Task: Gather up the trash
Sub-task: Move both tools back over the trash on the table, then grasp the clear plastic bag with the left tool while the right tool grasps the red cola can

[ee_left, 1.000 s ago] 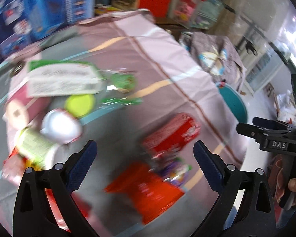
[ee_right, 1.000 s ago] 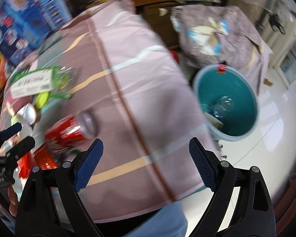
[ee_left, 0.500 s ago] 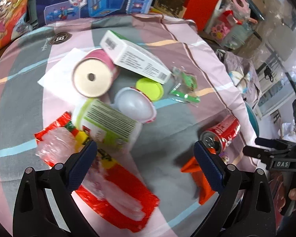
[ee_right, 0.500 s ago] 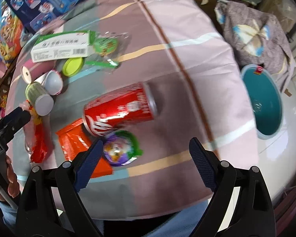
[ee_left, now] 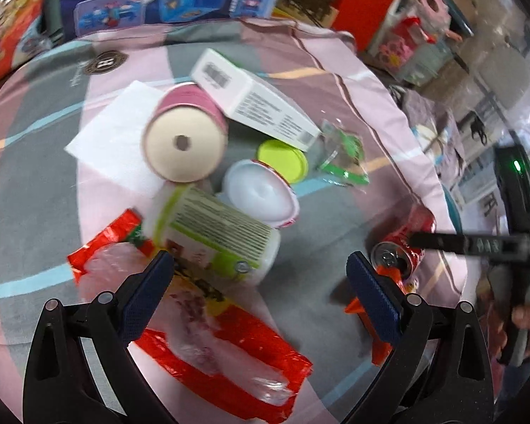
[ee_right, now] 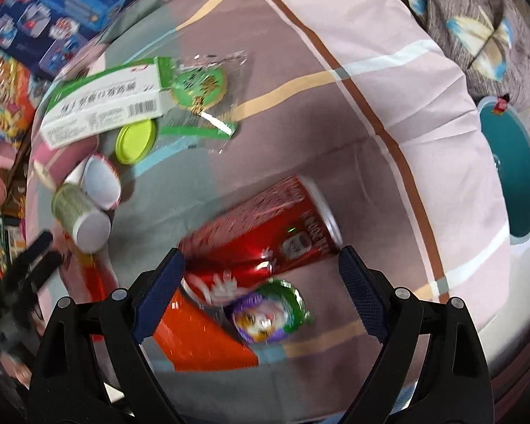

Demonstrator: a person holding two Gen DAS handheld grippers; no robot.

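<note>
A red drinks can [ee_right: 265, 226] lay on its side on the cloth-covered worktop [ee_right: 388, 81], directly ahead of the right gripper [ee_right: 261, 275]. That gripper's jaws stood wide apart and pointed steeply down, one blue pad off each end of the can; whether either pad touched it could not be told. Just below the can sat a small purple-and-green wrapper [ee_right: 270, 314] and a flat orange packet [ee_right: 201, 339] — both near the worktop's front edge. The left gripper [ee_left: 261, 286] also had wide, empty jaws, poised above a green-labelled white tub [ee_left: 215, 233] lying on its side over a red-and-clear plastic wrapper [ee_left: 208, 349]. Beyond the tub lay a white cup [ee_left: 261, 190], a lime-green lid [ee_left: 282, 160], a pink-sided roll [ee_left: 185, 139] on a white paper sheet [ee_left: 113, 141], a white-and-green carton [ee_left: 254, 100] and a clear green sachet [ee_left: 342, 155]. A teal bin [ee_right: 512, 173] stood on the floor past the worktop's right edge — well apart from the can.
</note>
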